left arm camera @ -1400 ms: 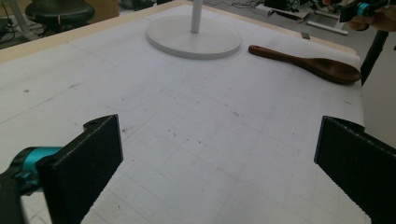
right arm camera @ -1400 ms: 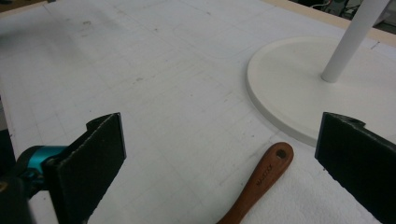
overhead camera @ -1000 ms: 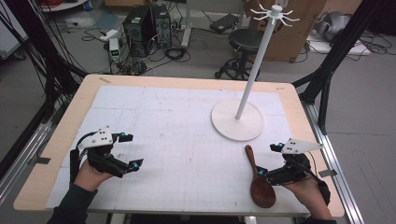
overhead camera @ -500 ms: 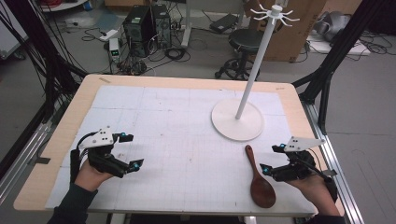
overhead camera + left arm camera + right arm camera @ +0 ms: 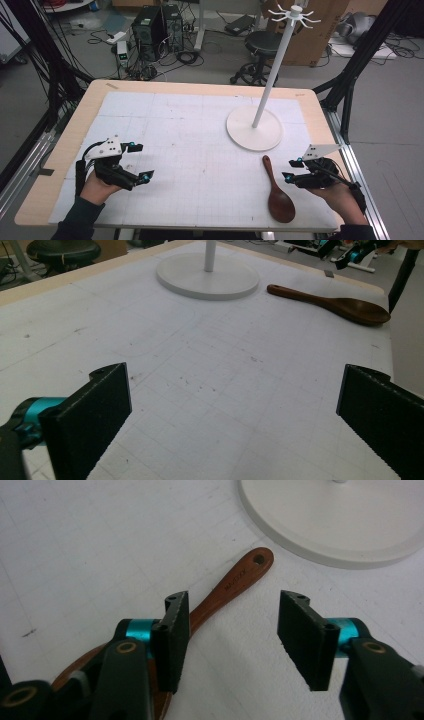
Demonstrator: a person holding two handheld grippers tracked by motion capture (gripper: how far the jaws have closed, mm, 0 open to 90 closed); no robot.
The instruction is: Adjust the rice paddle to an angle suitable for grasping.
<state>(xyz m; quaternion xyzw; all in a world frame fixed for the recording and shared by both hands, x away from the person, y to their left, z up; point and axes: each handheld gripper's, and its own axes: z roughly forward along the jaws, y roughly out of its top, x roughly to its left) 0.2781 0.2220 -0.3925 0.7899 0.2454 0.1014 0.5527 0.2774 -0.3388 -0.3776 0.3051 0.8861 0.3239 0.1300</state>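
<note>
The wooden spoon (image 5: 275,188) lies on the counter (image 5: 90,107) near the right edge, handle pointing far toward the white stand (image 5: 254,127), bowl near — just left of the right claw (image 5: 289,169), which has just been closing to half-spread, pinching nothing. The left claw (image 5: 141,161) rests well apart, spread wide.

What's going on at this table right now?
A person holds a gripper in each hand over a white mat. The right gripper sits beside a wooden spoon lying flat near a white hook stand; its jaws have just been closing, nothing between them. The left gripper hovers open, well away from the spoon.
</note>
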